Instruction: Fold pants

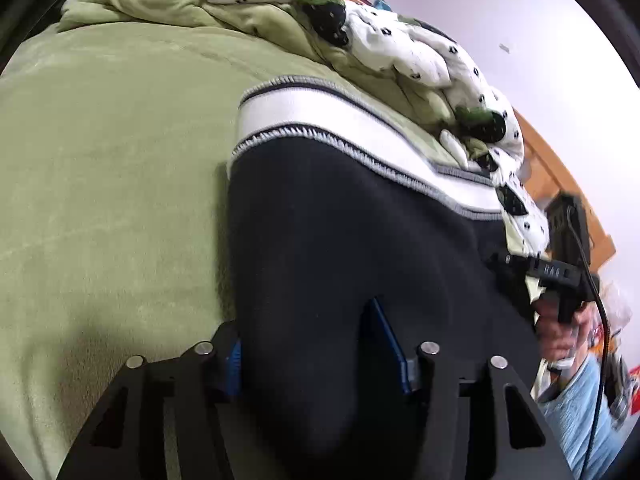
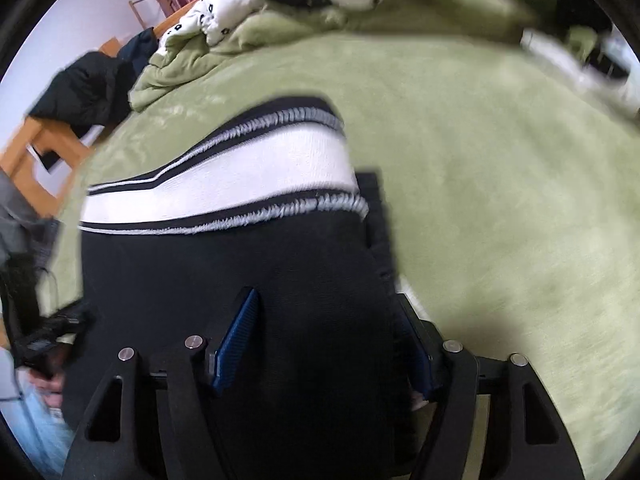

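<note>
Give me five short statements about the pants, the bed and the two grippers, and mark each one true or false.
1. The pants are dark with a white waistband. True.
2. The pants lie on a bare wooden floor. False: they lie on a green blanket.
3. A crumpled white patterned duvet lies beyond the pants. True.
4. Dark fabric sits between the fingers of the left gripper. True.
5. The right gripper hangs over bare blanket, clear of the pants. False: pants fabric lies between its fingers.

Black pants [image 2: 240, 272] with white waistband between parted right tongs [image 2: 328, 344], on green blanket [image 2: 500, 180].
</note>
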`<state>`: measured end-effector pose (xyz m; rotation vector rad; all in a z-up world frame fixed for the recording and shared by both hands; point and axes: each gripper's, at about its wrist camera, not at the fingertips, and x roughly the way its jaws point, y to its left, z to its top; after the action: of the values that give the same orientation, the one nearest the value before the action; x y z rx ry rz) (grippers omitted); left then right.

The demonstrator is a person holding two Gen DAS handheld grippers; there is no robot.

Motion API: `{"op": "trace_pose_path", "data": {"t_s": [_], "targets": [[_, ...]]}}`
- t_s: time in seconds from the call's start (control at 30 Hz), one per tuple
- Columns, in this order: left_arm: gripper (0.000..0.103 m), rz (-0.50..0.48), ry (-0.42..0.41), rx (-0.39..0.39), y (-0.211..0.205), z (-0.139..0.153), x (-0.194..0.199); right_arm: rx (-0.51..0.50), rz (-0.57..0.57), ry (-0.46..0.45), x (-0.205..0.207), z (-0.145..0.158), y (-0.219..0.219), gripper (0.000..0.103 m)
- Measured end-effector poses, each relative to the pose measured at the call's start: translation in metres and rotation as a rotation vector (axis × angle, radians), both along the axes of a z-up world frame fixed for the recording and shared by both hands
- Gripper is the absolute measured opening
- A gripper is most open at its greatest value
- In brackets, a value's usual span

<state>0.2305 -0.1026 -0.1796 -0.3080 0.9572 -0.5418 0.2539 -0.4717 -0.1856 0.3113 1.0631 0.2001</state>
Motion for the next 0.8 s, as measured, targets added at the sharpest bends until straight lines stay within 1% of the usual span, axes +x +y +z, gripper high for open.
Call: {"op": "trace_pose_path", "data": {"t_s": [0.03, 0.07, 0.1, 0.13, 0.17, 0.2, 0.23, 0.27, 0.33, 0.4, 0.47, 0.53, 0.57, 0.6, 0.63, 0.67, 0.7, 0.73, 0.77, 0.8], "targets": [[0.034, 0.004, 0.008, -0.016, 0.0, 0.002, 0.003, 0.009, 0.007, 0.009, 0.0, 0.001, -0.001, 0.066], [0.026, -0.003, 0.011, -0.037, 0.001, 0.006, 0.006, 0.014, 0.003, 0.013, -0.001, 0.003, -0.001, 0.065], [0.017, -0.006, 0.005, -0.046, 0.001, 0.012, 0.008, 0.021, -0.01, 0.013, -0.003, 0.006, -0.002, 0.06], [0.015, -0.013, -0.004, -0.053, 0.002, 0.02, 0.008, 0.047, -0.017, 0.011, -0.007, 0.012, -0.003, 0.05], [0.014, -0.015, -0.009, -0.056, 0.003, 0.025, 0.007, 0.072, -0.028, -0.005, -0.011, 0.018, -0.005, 0.046], [0.013, -0.016, -0.008, -0.071, 0.006, 0.029, 0.005, 0.114, -0.037, -0.026, -0.018, 0.026, -0.007, 0.033], [0.012, -0.017, -0.001, -0.093, 0.01, 0.033, 0.004, 0.167, -0.041, -0.045, -0.026, 0.034, -0.009, 0.025], [0.011, -0.023, 0.002, -0.113, 0.016, 0.039, 0.001, 0.201, -0.051, -0.062, -0.033, 0.042, -0.007, 0.024], [0.011, -0.019, -0.005, -0.14, 0.032, 0.049, -0.006, 0.185, -0.068, -0.091, -0.048, 0.055, 0.007, 0.023], [0.011, -0.005, -0.018, -0.129, 0.049, 0.058, -0.012, 0.179, -0.065, -0.1, -0.056, 0.066, 0.03, 0.022], [0.011, 0.019, -0.034, -0.09, 0.074, 0.069, -0.019, 0.219, -0.04, -0.096, -0.057, 0.074, 0.058, 0.022], [0.011, 0.053, -0.048, -0.053, 0.108, 0.081, -0.025, 0.256, 0.004, -0.08, -0.049, 0.08, 0.09, 0.022], [0.011, 0.087, -0.053, -0.017, 0.132, 0.089, -0.028, 0.27, 0.03, -0.069, -0.044, 0.081, 0.111, 0.022], [0.011, 0.107, -0.055, 0.0, 0.144, 0.091, -0.029, 0.285, 0.054, -0.064, -0.04, 0.081, 0.13, 0.021], [0.011, 0.139, -0.054, 0.029, 0.167, 0.096, -0.031, 0.31, 0.085, -0.061, -0.036, 0.08, 0.152, 0.021], [0.011, 0.161, -0.047, 0.054, 0.18, 0.096, -0.032, 0.352, 0.108, -0.075, -0.034, 0.077, 0.168, 0.021], [0.012, 0.185, -0.038, 0.09, 0.195, 0.094, -0.032, 0.369, 0.125, -0.09, -0.034, 0.075, 0.178, 0.021], [0.015, 0.194, -0.031, 0.114, 0.202, 0.09, -0.032, 0.358, 0.15, -0.106, -0.031, 0.07, 0.194, 0.021], [0.017, 0.197, -0.014, 0.15, 0.211, 0.08, -0.031, 0.336, 0.163, -0.109, -0.027, 0.065, 0.203, 0.021], [0.023, 0.2, 0.006, 0.172, 0.218, 0.066, -0.03, 0.282, 0.174, -0.113, -0.023, 0.056, 0.212, 0.021]]}}
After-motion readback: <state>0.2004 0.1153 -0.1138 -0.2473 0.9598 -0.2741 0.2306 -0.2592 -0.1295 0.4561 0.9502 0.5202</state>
